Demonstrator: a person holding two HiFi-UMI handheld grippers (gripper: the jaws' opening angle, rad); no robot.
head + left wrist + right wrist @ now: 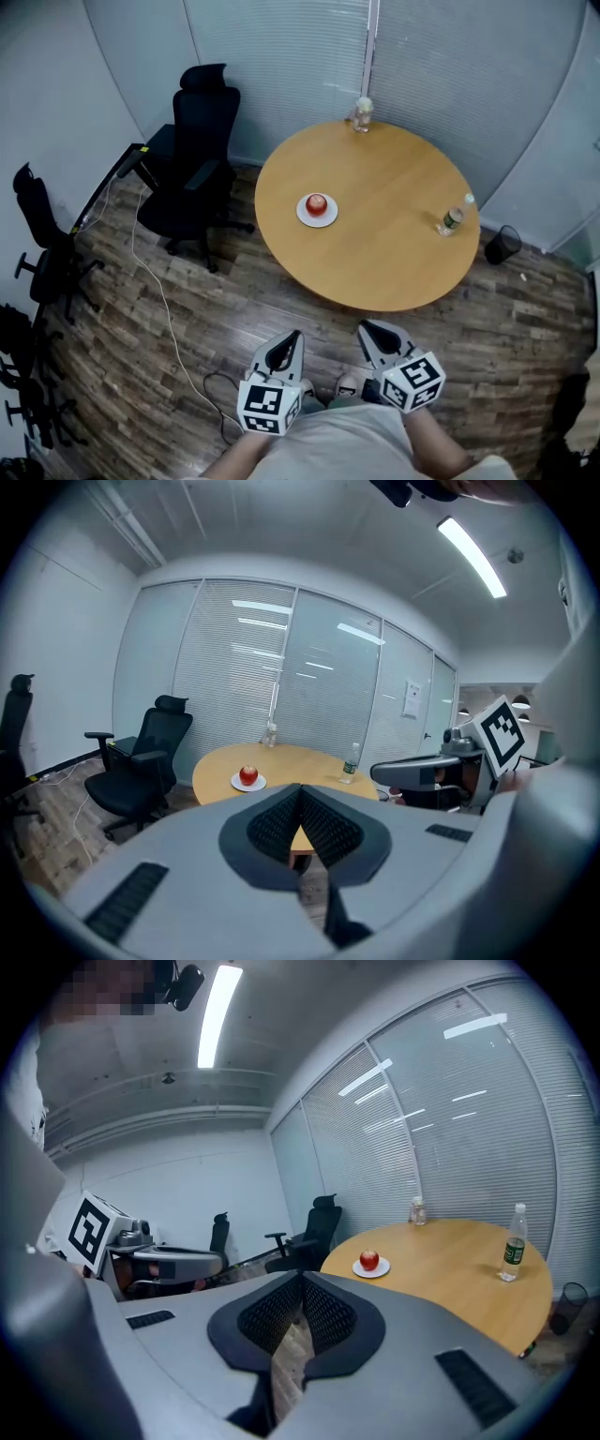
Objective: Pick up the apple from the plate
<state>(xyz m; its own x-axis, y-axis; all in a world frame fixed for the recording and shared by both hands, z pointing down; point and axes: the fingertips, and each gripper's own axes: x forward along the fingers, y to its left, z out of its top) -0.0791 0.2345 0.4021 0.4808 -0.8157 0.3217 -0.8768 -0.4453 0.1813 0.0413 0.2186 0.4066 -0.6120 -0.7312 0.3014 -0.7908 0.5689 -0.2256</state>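
A red apple [317, 202] rests on a small white plate [307, 217] left of centre on a round wooden table [375, 244]. The same apple [248, 775] shows far ahead in the left gripper view and the apple [369, 1260] in the right gripper view. My left gripper [292, 337] and right gripper [366, 328] hang side by side over the floor, well short of the table's near edge. Both are shut with nothing between the jaws. Seen from their own cameras, the left gripper [300, 791] and right gripper [302, 1279] have their tips touching.
A green-labelled bottle [454, 217] stands near the table's right edge and a clear bottle [363, 114] at its far edge. A black office chair [192, 159] stands left of the table, another chair [42, 239] further left. A white cable [159, 291] trails over the wood floor; a black bin [502, 245] sits right.
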